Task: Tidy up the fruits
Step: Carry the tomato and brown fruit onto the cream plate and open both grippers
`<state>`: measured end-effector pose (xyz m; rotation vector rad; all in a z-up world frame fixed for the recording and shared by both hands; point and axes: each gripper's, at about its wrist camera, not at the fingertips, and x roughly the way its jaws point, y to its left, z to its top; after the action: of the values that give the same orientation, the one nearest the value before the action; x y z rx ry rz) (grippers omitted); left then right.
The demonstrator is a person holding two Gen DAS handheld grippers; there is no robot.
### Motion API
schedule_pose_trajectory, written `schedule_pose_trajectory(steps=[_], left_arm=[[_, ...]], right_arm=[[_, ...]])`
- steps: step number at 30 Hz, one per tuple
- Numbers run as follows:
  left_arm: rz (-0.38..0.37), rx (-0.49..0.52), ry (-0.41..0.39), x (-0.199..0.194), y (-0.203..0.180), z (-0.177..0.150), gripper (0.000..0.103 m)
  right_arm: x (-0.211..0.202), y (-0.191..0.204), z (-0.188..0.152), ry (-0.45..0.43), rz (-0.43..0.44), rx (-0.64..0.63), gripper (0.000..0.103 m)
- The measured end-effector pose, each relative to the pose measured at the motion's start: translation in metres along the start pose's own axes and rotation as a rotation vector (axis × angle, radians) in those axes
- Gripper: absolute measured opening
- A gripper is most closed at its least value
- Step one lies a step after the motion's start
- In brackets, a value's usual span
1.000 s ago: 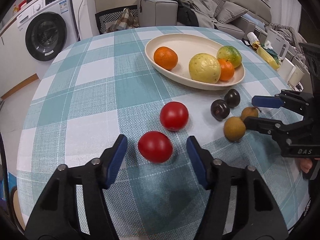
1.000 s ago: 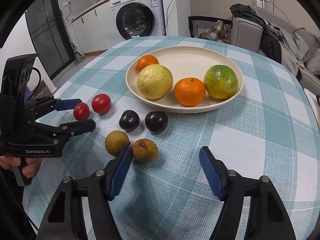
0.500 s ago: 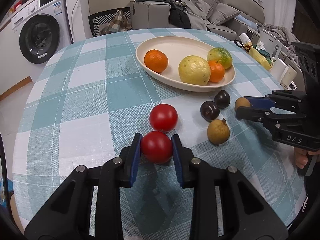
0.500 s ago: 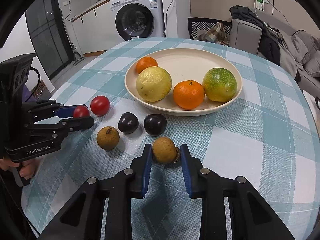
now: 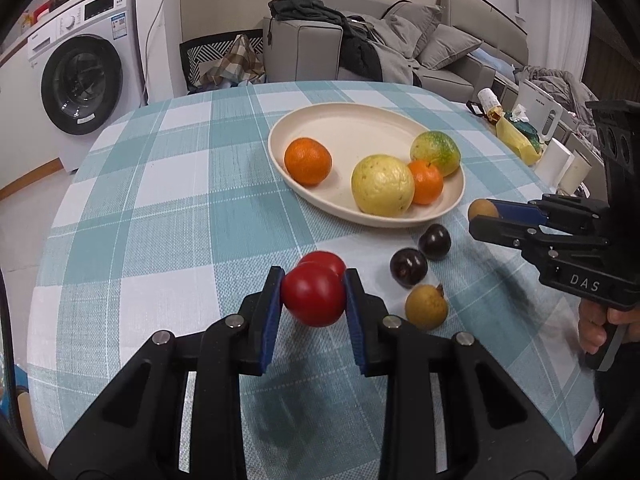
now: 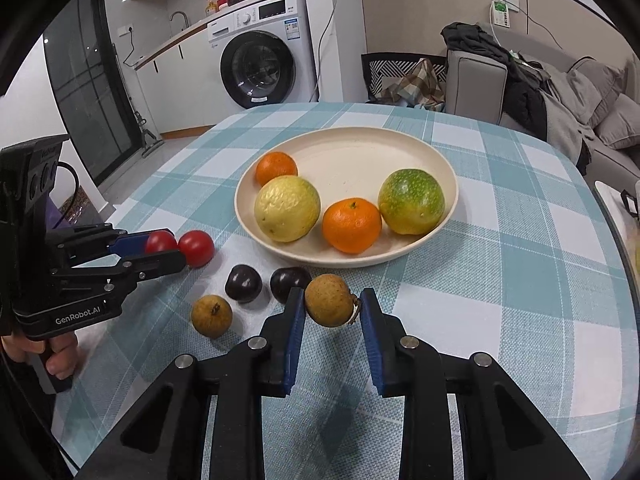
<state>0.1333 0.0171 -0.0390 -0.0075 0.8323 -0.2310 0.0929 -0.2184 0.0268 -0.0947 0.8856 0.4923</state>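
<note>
My left gripper [image 5: 314, 300] is shut on a red tomato [image 5: 313, 299] and holds it above the checked tablecloth; a second red tomato [image 5: 325, 260] lies just behind it. My right gripper [image 6: 330, 308] is shut on a brown longan [image 6: 329, 300], lifted off the cloth. A cream oval plate [image 6: 400, 152] holds two oranges [image 6: 351, 225], a yellow fruit [image 6: 287, 214] and a green fruit [image 6: 411, 201]. Two dark plums [image 6: 243, 283] and another brown longan [image 6: 211, 315] lie in front of the plate.
The round table [image 5: 160, 200] has its edge near on the left. Bottles, a yellow bag and white containers [image 5: 516, 140] stand off the table's right side. A washing machine [image 5: 80, 80] and a sofa [image 5: 400, 48] stand beyond.
Both grippers closed on their fruit and lifted: the left took the near tomato, the right took a longan. Both have risen off the cloth and moved toward the plate.
</note>
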Motion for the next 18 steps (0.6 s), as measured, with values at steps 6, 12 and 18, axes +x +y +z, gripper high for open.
schedule_pose_trajectory(steps=[6,12,18], left_arm=[[-0.007,-0.002,-0.03,0.0,-0.002,0.017,0.027],[-0.01,0.004,-0.057,0.003,-0.006,0.037,0.027],[-0.011,0.005,-0.066,0.011,-0.008,0.054,0.027]], right_arm=[[0.0,-0.001,0.012,-0.025,0.001,0.004,0.029],[0.004,-0.002,0.023,-0.03,0.006,0.003,0.029],[0.006,-0.004,0.033,-0.045,0.004,0.009,0.029]])
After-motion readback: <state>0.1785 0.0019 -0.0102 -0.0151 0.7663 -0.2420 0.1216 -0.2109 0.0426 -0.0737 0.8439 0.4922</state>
